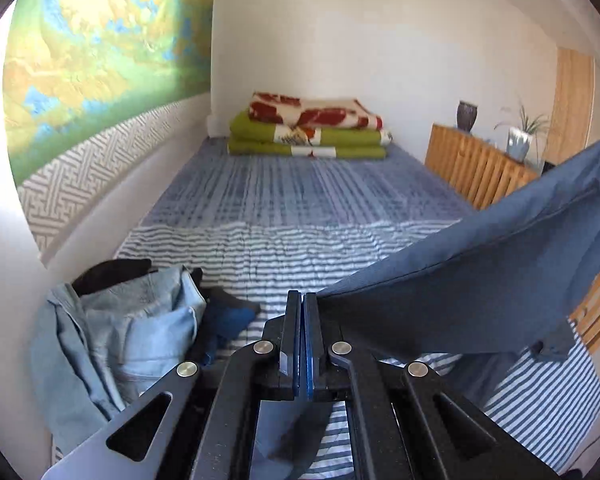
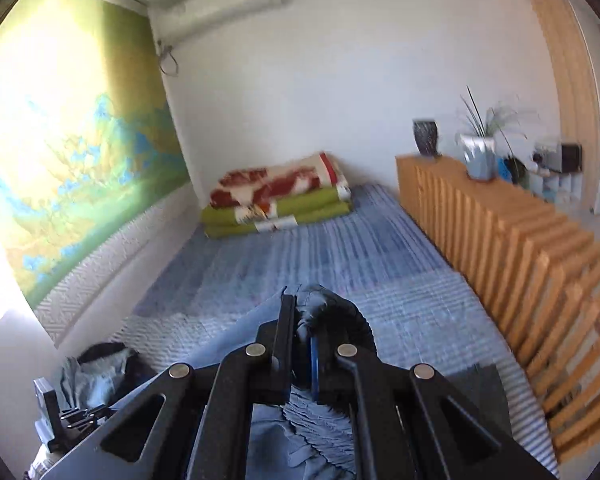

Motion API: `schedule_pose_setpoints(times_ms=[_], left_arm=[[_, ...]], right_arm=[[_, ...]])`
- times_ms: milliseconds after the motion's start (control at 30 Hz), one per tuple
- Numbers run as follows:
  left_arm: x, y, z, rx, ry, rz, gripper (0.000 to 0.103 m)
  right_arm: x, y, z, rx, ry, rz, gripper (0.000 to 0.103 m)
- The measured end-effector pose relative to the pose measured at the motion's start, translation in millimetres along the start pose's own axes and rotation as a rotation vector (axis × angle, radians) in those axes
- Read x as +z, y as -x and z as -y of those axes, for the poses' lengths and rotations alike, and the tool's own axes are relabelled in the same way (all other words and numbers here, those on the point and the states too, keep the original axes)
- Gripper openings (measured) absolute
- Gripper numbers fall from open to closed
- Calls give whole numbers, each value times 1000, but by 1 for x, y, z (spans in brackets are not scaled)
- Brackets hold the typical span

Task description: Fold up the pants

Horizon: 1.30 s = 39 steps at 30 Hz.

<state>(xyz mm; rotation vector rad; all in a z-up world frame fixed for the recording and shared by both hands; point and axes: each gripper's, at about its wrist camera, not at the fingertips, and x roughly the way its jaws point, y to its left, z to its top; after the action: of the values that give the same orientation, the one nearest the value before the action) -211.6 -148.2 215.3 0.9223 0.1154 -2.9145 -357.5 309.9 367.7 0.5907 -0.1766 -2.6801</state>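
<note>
Blue pants [image 1: 472, 272] hang stretched in the air over the striped bed [image 1: 300, 200]. My left gripper [image 1: 303, 300] is shut on one edge of the cloth, which rises from the jaws up to the right. In the right wrist view my right gripper [image 2: 302, 312] is shut on the pants' gathered elastic waistband [image 2: 324, 308], and the blue fabric [image 2: 300, 432] drapes down below the jaws. The other gripper [image 2: 60, 416] shows at the lower left of that view.
A heap of light-blue and dark clothes [image 1: 132, 328] lies at the bed's near left corner. Folded green and red blankets [image 1: 312, 132] sit at the far end. A wooden slatted cabinet [image 2: 500, 240] with a vase and plant runs along the right.
</note>
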Motion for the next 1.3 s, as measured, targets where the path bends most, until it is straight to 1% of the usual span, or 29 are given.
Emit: schedule_pose_setpoints(times_ms=[33, 100, 133, 167, 233, 267, 367, 400, 467, 500, 567, 633, 733, 800, 833, 867, 900, 933, 967, 1000, 1067, 1133, 1200, 1267, 1300], left_arm=[[-1, 18, -3, -21, 1, 11, 1], [-20, 41, -2, -53, -20, -9, 1], [-37, 47, 2, -66, -38, -35, 1], [-62, 51, 10, -82, -62, -77, 1], [-116, 45, 28, -109, -102, -185, 1], [-151, 47, 38, -118, -116, -235, 1], [-254, 29, 79, -176, -179, -426, 1], [-281, 25, 93, -196, -212, -476, 1], [-328, 23, 113, -230, -248, -547, 1], [-346, 23, 121, -251, -254, -581, 1], [-367, 28, 129, -253, -264, -600, 1], [-375, 37, 128, -257, -262, -603, 1], [-375, 54, 121, -258, -238, -596, 1], [-374, 69, 113, -262, -228, -592, 1], [-374, 75, 111, -282, -228, -610, 1], [-368, 76, 107, -290, -224, -626, 1], [-369, 82, 104, -286, -216, -636, 6], [-367, 86, 101, -284, -201, -645, 19], [-364, 91, 97, -288, -179, -646, 25], [-360, 95, 89, -282, -164, -641, 33], [-350, 101, 75, -258, -146, -620, 33], [-334, 90, 61, -215, -130, -576, 33], [-311, 76, 50, -201, -92, -528, 33], [-286, 57, 47, -166, -81, -473, 37], [-274, 45, 46, -164, -72, -461, 42]], right_arm=[[5, 11, -3, 6, 9, 1, 5], [-4, 21, 5, 6, 16, -52, 6], [-19, 24, 15, 16, 6, -91, 6], [-41, 25, 28, 23, -12, -137, 6], [-98, 21, 56, 6, -30, -246, 6], [-134, 18, 70, -16, -32, -304, 6], [-244, 14, 110, -82, -53, -479, 6], [-277, 16, 124, -103, -77, -528, 6], [-339, 20, 152, -128, -145, -633, 6], [-362, 26, 165, -140, -172, -661, 6], [-397, 44, 184, -167, -193, -689, 6], [-414, 65, 197, -158, -221, -685, 6], [-421, 89, 205, -148, -243, -676, 6], [-425, 100, 195, -137, -223, -678, 6], [-426, 102, 190, -121, -206, -690, 6], [-426, 99, 184, -102, -182, -716, 9], [-428, 97, 181, -88, -156, -742, 14], [-429, 97, 178, -81, -131, -762, 18], [-428, 100, 178, -91, -111, -758, 24], [-425, 104, 180, -97, -104, -746, 27], [-415, 112, 185, -78, -123, -725, 28], [-403, 117, 189, -82, -141, -682, 29], [-387, 113, 189, -90, -152, -631, 30], [-373, 100, 184, -86, -153, -588, 30], [-368, 91, 181, -74, -147, -568, 30]])
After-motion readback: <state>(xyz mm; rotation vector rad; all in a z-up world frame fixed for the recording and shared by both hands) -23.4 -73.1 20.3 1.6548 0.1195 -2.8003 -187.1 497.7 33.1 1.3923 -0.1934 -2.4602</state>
